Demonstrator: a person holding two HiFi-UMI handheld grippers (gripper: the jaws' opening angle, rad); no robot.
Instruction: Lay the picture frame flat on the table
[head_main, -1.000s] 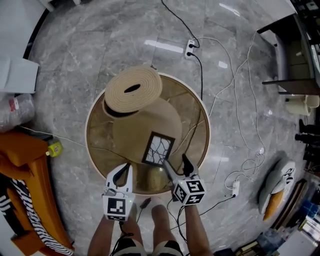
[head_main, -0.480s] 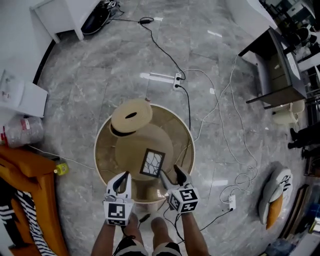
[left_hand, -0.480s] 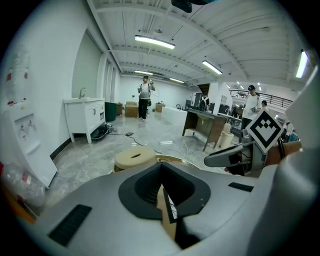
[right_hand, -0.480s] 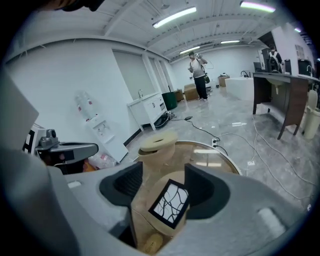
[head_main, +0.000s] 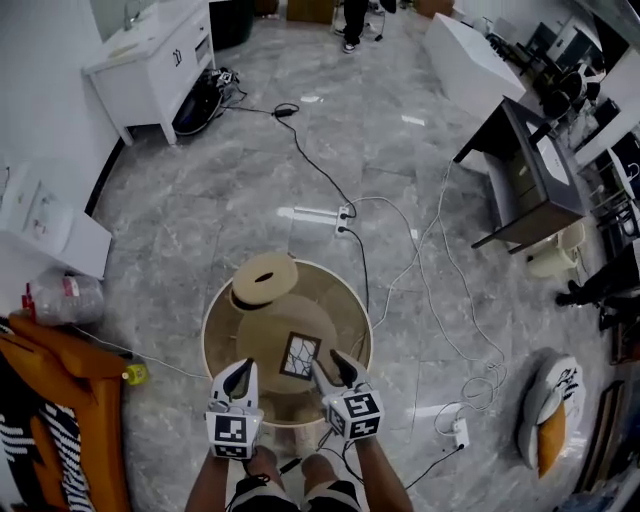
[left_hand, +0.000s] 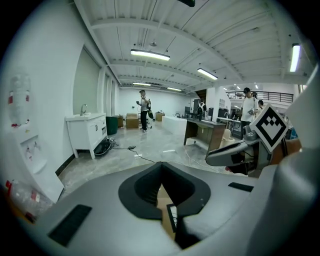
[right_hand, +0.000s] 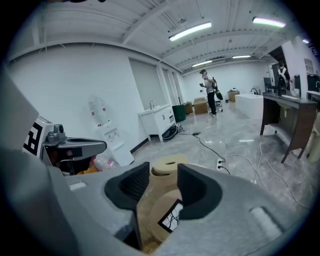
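A small black picture frame (head_main: 300, 356) with a white, crackle-patterned picture rests slanted on a broad tan hat (head_main: 285, 330) on the round table (head_main: 356, 300). Through the jaws, the right gripper view shows the frame (right_hand: 170, 216) and the left gripper view shows its edge (left_hand: 171, 220). My right gripper (head_main: 328, 362) hovers just right of the frame at the table's near edge; its jaws are closing with nothing between them (right_hand: 162, 182). My left gripper (head_main: 240, 368) stays at the near left edge, tips together and empty (left_hand: 161, 167).
A second straw hat (head_main: 265, 280) with a black band sits at the table's far left. Cables and a power strip (head_main: 340, 215) run over the marble floor. An orange seat (head_main: 60, 400), a white cabinet (head_main: 150, 60) and a dark desk (head_main: 520, 180) stand around.
The head view has pulled up and back, so the table looks smaller. My right gripper's jaws have narrowed and drawn slightly away from the frame's lower corner. The frame has not moved.
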